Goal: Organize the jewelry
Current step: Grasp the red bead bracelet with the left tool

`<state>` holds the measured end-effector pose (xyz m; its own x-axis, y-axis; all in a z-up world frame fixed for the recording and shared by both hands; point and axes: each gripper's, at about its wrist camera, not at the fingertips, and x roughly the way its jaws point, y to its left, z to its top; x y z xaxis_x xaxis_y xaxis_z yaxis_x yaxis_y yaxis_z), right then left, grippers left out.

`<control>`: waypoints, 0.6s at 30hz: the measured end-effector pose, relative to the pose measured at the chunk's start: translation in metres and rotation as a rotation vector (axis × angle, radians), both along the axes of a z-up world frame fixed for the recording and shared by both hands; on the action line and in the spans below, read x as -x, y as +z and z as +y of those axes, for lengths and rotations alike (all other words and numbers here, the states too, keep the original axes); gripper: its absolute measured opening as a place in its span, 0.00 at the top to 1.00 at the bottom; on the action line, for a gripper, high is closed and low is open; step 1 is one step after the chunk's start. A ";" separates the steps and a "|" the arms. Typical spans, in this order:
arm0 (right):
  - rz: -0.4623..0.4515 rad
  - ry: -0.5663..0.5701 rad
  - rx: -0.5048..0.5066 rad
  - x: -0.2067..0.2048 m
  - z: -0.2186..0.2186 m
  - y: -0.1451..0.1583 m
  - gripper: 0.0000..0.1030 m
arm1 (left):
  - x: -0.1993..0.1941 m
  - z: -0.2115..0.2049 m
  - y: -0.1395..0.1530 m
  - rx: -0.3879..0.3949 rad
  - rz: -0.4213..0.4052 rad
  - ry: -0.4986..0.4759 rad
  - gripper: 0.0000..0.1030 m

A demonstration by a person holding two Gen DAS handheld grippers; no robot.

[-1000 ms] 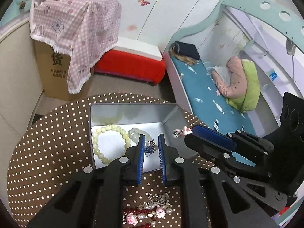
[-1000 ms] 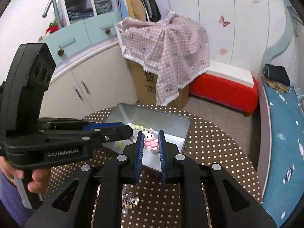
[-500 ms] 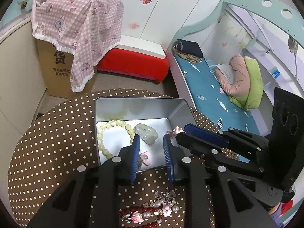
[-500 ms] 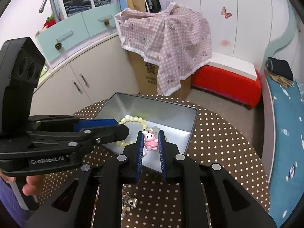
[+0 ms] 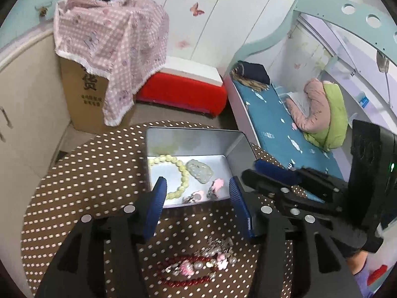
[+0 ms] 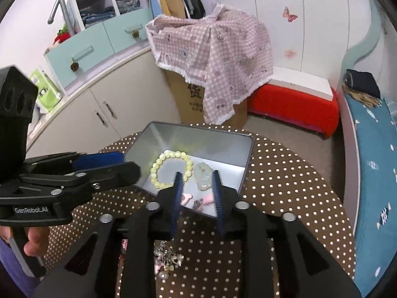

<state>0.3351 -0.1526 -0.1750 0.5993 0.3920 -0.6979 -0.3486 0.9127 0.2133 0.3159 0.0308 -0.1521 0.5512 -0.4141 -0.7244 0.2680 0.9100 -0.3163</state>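
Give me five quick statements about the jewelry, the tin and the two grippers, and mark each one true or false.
1. The pale green bead bracelet lies inside the metal tin. True.
2. The left gripper is clamped on a pink charm. False: its jaws are opening with nothing pressed between them; two pink charms lie on the tin floor.
3. The red bead strand is in the tin. False: it lies on the polka-dot tablecloth before the tin.
4. A jade-like pendant lies beside the bracelet. True.
5. The right gripper holds the bracelet. False: it holds nothing, jaws opening.
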 end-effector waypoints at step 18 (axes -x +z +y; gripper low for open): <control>0.016 -0.014 0.012 0.079 -0.025 -0.020 0.54 | 0.071 0.044 -0.040 -0.072 0.046 0.139 0.46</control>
